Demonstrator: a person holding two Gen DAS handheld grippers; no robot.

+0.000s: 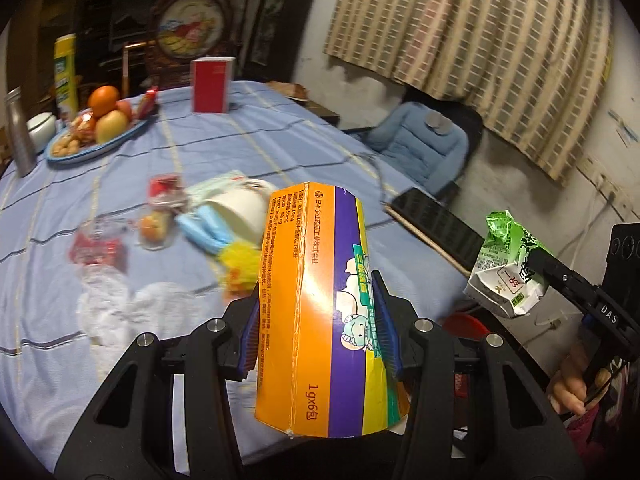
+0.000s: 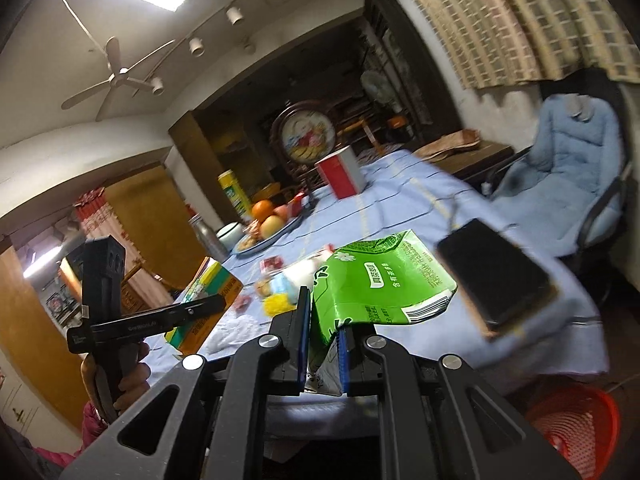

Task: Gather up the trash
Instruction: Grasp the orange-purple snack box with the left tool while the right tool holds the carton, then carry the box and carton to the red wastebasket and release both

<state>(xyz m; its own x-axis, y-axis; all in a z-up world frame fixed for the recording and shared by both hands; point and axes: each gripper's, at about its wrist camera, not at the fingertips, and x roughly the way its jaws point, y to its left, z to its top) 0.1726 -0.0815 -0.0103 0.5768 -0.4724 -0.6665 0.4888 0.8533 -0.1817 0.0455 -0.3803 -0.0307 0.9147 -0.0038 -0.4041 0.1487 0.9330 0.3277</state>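
My left gripper is shut on an orange, purple and yellow medicine box, held up over the near edge of the table; the same box shows at the left of the right wrist view. My right gripper is shut on a crumpled green and white drink carton, which also appears at the right of the left wrist view as the carton. More litter lies on the blue tablecloth: a white paper cup, crumpled clear wrappers, white tissue and a yellow scrap.
A red plastic basket stands on the floor at the lower right. A dark phone-like slab lies near the table edge. A fruit plate, metal bottle and red box stand farther back. A blue padded chair is beside the table.
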